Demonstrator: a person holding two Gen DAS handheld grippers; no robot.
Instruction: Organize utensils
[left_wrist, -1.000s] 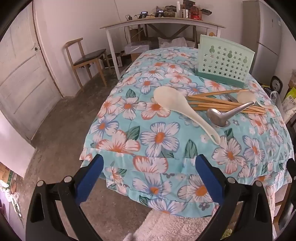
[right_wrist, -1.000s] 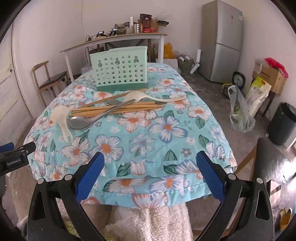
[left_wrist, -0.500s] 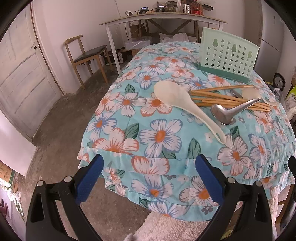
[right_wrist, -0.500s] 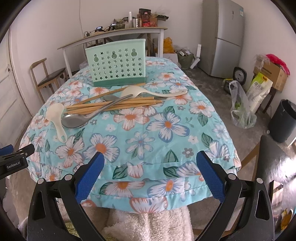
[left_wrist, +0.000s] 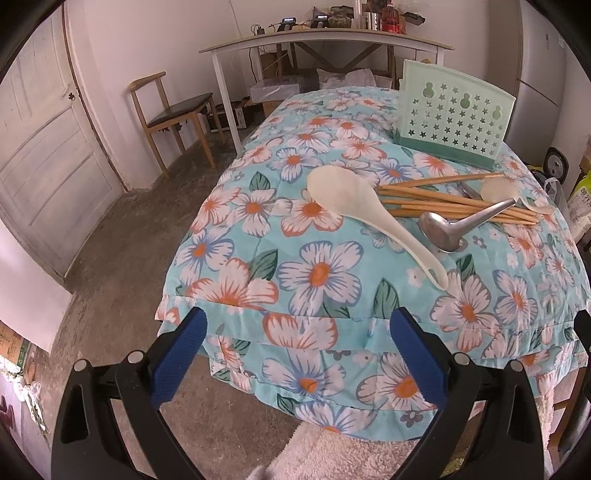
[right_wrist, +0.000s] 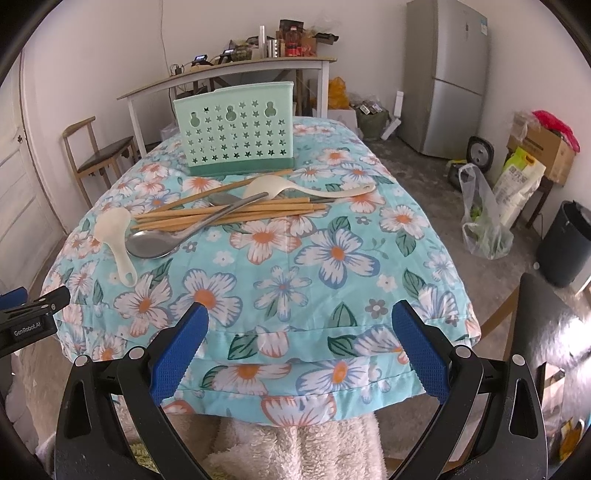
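Hovering wide-jawed before the table edge (right_wrist: 258, 373): left gripper (left_wrist: 295, 325), right gripper (right_wrist: 299, 321), seemingly level.

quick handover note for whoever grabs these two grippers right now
Left gripper: open, empty, short of the table's near edge.
Right gripper: open, empty, also at the near edge.
Things: the green holder stands upright at the far end of the flowered table. In front of it lie a pile of chopsticks, a metal ladle across them, a white rice paddle and a white spoon.
Done: nothing is visibly in the holder.
Left: pick up each utensil and stand it in the holder.
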